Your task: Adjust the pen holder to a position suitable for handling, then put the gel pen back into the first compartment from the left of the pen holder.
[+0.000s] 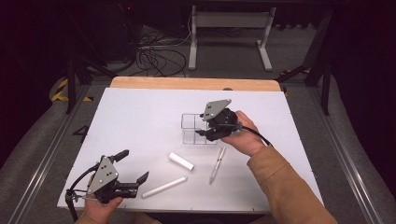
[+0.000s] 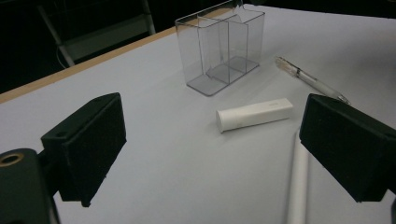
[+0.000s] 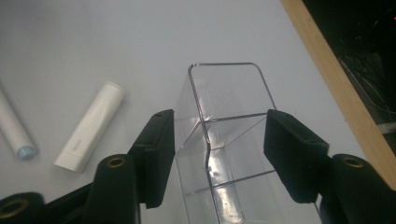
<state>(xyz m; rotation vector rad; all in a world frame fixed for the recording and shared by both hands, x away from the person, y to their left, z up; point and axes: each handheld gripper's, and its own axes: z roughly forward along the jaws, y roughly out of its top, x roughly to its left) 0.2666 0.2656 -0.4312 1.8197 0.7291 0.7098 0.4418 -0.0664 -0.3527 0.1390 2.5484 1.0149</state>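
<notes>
Your clear organizer (image 1: 198, 129) stands upright and empty mid-table, your right gripper (image 3: 218, 154) half-open astride its wall, gripping nothing; near it, toward you, the long white tube (image 1: 164, 187), short tube (image 1: 181, 161) and pen (image 1: 217, 164) lie unloaded; your left gripper (image 2: 210, 154) waits wide open, empty

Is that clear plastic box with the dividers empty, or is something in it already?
Empty. The clear organizer stands upright with bare compartments, and the pen and short white tube lie on the table outside it.
</notes>
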